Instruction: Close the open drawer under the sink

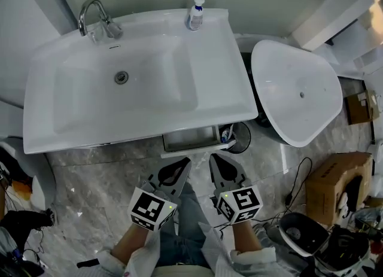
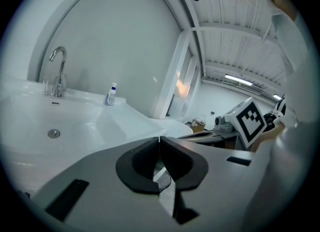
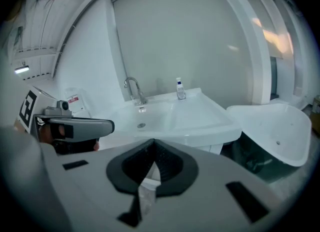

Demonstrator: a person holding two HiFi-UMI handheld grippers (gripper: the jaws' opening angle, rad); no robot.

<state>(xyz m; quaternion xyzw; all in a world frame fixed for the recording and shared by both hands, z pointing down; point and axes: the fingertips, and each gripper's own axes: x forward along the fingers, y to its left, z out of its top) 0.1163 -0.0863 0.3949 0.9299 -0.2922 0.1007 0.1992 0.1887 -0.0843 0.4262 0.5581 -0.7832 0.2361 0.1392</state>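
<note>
In the head view the drawer [image 1: 191, 139] sticks out a short way from under the front right of the white sink [image 1: 137, 72]; its inside looks pale and empty. Both grippers hover side by side just in front of the drawer's front edge, not touching it. My left gripper [image 1: 186, 163] is shut with nothing in it, its jaws meeting at the tips [image 2: 159, 139]. My right gripper [image 1: 213, 158] is likewise shut and empty [image 3: 152, 141]. The sink [image 2: 60, 126] [image 3: 170, 118] lies ahead in both gripper views; there the drawer is hidden behind the jaws.
A chrome faucet [image 1: 93, 17] and a soap bottle [image 1: 195, 13] stand at the sink's back edge. A small dark bin [image 1: 238, 137] sits right of the drawer, then a white toilet [image 1: 299, 90]. Cardboard boxes [image 1: 335, 180] and cables [image 1: 296, 180] lie on the marble floor at right.
</note>
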